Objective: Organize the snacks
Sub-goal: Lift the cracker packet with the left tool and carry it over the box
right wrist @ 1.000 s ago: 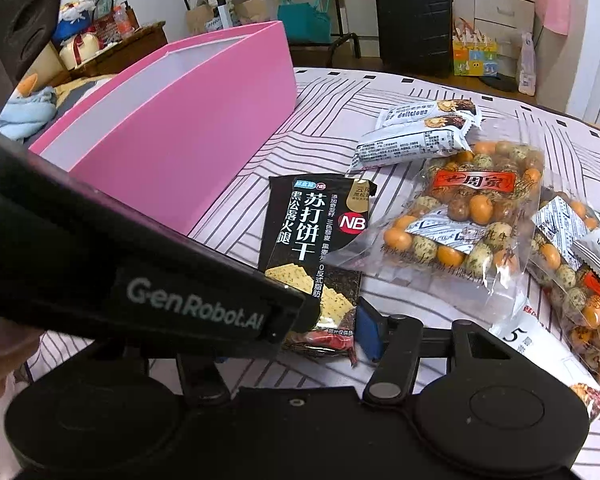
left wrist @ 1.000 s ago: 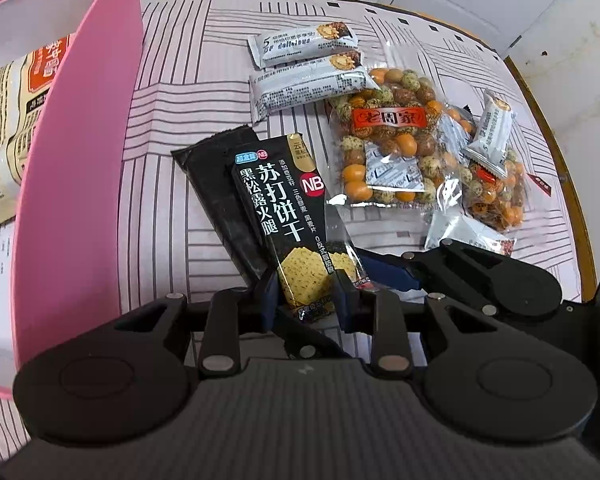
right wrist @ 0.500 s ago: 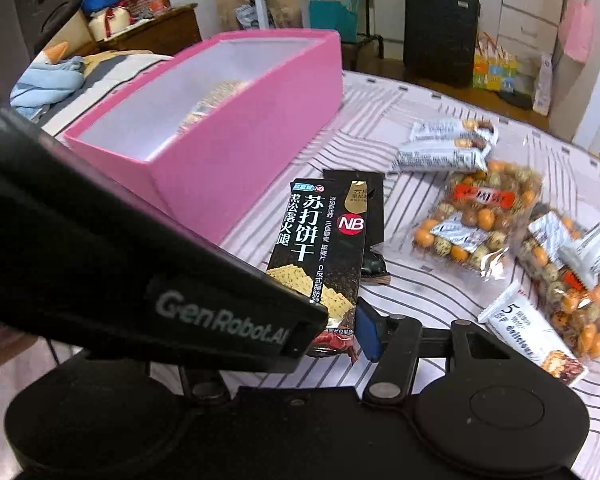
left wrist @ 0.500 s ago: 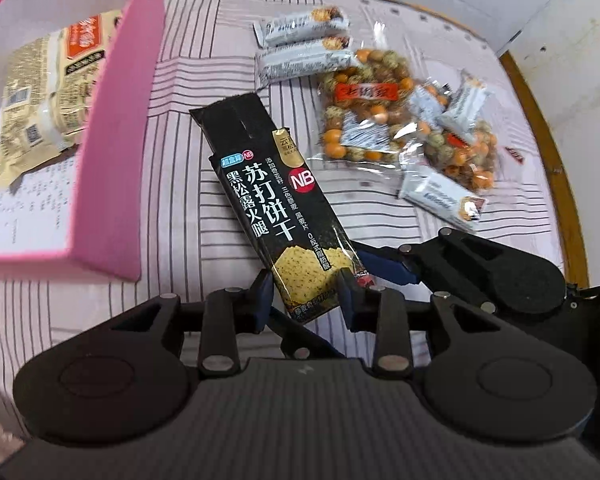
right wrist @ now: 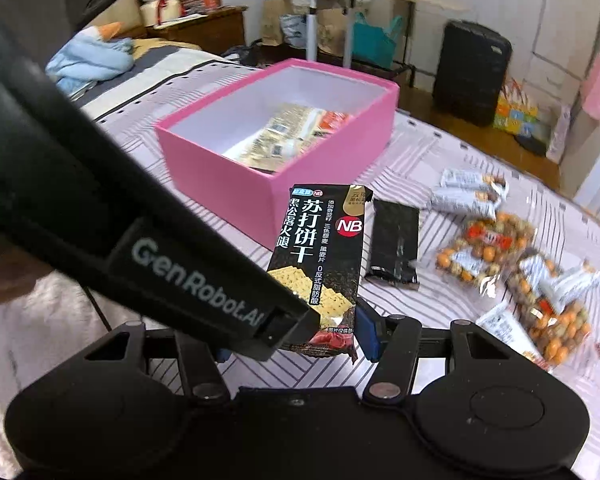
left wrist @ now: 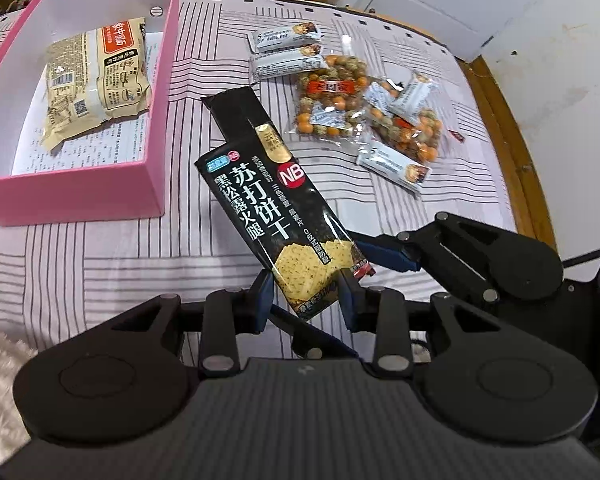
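Snacks mostly lie on the tabletop (left wrist: 100, 248), while both tongs, left (left wrist: 305, 294) and right (right wrist: 296, 340) (its near pad seemingly hidden), clamp the black cracker packet (left wrist: 276, 216) aloft, probably bound for the pink box (left wrist: 80, 196).

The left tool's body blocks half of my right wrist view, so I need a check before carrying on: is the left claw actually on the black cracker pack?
Observer: Yes. In the left wrist view the left claw has the lower end of the black cracker pack between its pads, and both touch the pack's edges. Its jaws have just eased open slightly.
Operator: Good. The near wall hides part of the box floor from me. Is there room inside?
Observer: I think so. The beige bag lies toward one end of the pink box. The end nearest the left camera shows only a printed sheet on the floor.
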`<action>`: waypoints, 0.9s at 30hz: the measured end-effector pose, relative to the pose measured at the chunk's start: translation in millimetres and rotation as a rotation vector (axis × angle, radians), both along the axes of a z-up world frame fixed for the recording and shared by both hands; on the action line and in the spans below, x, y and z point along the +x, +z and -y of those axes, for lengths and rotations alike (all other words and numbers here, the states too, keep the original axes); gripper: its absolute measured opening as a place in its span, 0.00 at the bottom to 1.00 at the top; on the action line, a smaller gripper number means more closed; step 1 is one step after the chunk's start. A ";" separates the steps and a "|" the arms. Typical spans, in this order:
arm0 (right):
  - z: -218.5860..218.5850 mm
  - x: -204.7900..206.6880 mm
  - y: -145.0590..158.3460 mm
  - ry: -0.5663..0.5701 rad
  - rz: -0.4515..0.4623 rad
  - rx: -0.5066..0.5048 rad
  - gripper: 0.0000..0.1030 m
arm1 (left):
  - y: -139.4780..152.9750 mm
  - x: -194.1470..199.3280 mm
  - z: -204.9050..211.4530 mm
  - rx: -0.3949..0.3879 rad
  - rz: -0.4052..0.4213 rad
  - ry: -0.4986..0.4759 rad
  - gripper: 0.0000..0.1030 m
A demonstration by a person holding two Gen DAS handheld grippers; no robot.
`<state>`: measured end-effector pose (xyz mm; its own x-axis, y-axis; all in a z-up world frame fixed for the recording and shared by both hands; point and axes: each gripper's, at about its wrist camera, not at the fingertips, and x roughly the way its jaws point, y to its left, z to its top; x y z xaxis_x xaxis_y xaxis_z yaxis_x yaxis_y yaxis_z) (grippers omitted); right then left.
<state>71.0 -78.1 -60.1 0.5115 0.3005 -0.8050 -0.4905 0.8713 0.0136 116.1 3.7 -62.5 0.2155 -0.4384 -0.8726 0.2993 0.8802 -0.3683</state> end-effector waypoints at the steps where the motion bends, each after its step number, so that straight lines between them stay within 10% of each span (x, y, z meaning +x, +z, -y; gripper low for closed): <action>1: -1.5 -2.2 5.9 0.003 0.004 -0.007 0.60 | 5.7 -2.8 -2.3 -0.008 0.002 -0.002 0.31; 27: -60.0 61.1 59.9 0.014 0.129 0.066 0.59 | 88.0 20.3 -80.4 -0.018 0.261 0.086 0.32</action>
<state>132.0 -18.1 -0.3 0.6046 0.3583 -0.7114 -0.5039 0.8637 0.0068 136.5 84.1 25.4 0.4691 -0.4234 -0.7750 0.3107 0.9006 -0.3039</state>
